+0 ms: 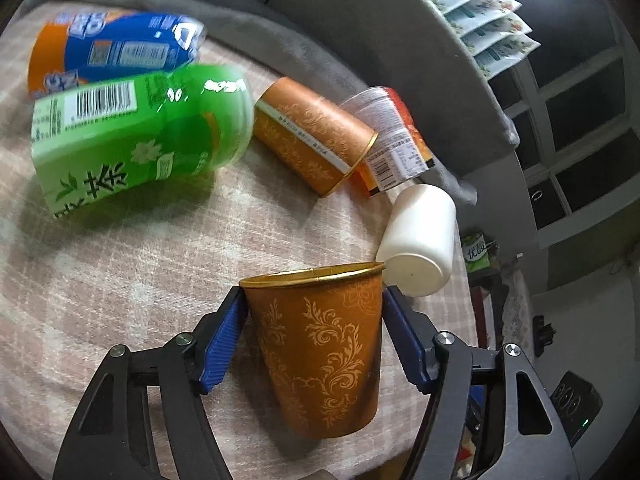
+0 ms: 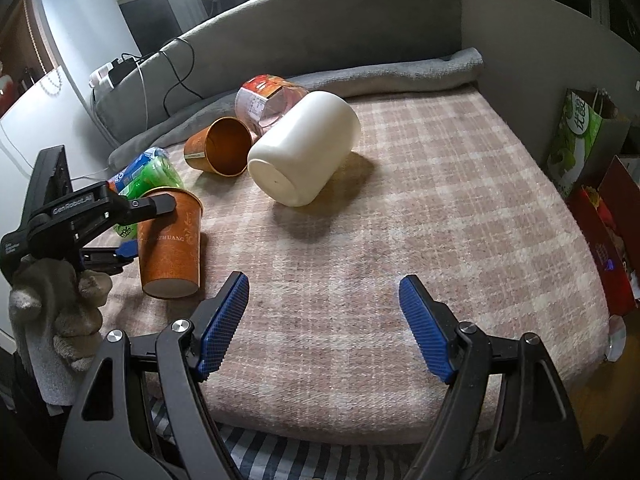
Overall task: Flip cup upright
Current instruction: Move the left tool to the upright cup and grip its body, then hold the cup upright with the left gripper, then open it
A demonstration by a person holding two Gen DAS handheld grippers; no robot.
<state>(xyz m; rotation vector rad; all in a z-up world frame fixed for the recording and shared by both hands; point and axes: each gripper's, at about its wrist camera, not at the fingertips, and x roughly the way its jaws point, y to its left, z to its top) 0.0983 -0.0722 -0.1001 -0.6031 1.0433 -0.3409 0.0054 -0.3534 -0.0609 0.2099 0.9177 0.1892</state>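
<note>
An orange paper cup [image 1: 320,348] with gold scrollwork stands upright, rim up, between the blue pads of my left gripper [image 1: 314,328], which is shut on it near the rim. The right wrist view shows this cup [image 2: 170,244] standing on the plaid blanket [image 2: 400,208] with the left gripper [image 2: 136,228] clamped around it. A second orange cup [image 1: 316,136] lies on its side behind; its open mouth shows in the right wrist view [image 2: 220,146]. My right gripper [image 2: 322,320] is open and empty above the blanket's near part.
A white cup [image 2: 304,148] lies on its side mid-blanket, also in the left wrist view [image 1: 420,240]. A green bottle [image 1: 136,136], a blue-orange bottle [image 1: 108,48] and a clear labelled jar [image 1: 388,140] lie nearby. A grey padded wall [image 2: 360,28] rings the back. Boxes [image 2: 608,232] stand right.
</note>
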